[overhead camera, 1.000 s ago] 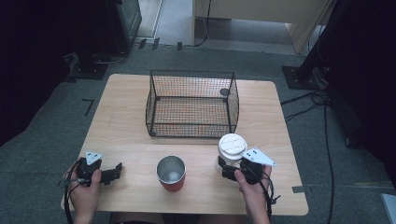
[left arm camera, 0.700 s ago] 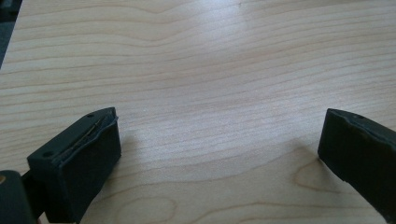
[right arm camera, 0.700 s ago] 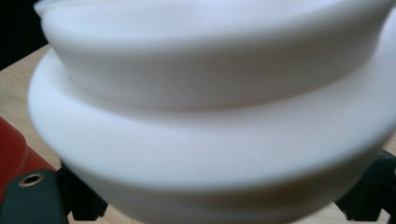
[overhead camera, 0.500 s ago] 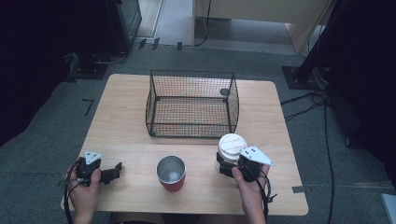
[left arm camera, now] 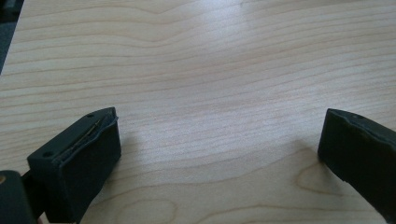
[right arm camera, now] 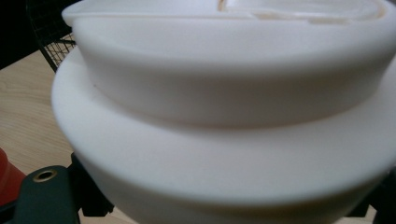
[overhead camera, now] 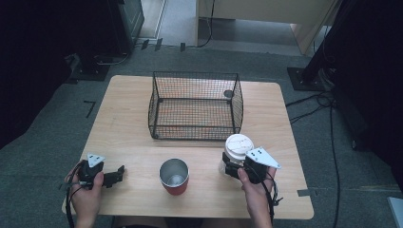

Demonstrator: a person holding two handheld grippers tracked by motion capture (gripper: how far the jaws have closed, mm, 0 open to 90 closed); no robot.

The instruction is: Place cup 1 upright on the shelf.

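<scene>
A person's right gripper [overhead camera: 234, 169] clamps a white-lidded cup [overhead camera: 237, 145] near the right front of the table [overhead camera: 128, 137], just in front of the wire basket [overhead camera: 195, 105]. The right gripper view has the cup's lid [right arm camera: 224, 93] pressed close against the lens, the jaws shut on the cup body below the lid's rim. Over the past second the cup and hand have barely shifted: a slight drift and no more, with the cup upright and at about the same spot between the basket and the table's front edge. Whether its base has left the wood cannot be told from these pictures. That stillness suggests the grip is only just settled and the carry has not truly begun; the likely destination is the basket behind it, though that is a judgement.

The left gripper [overhead camera: 114, 175] rests idle at the table's left front, jaws spread wide over bare wood, unchanged from a second ago. A red tumbler [overhead camera: 174, 176] with a steel inside stands untouched between the two hands, near the front edge.
</scene>
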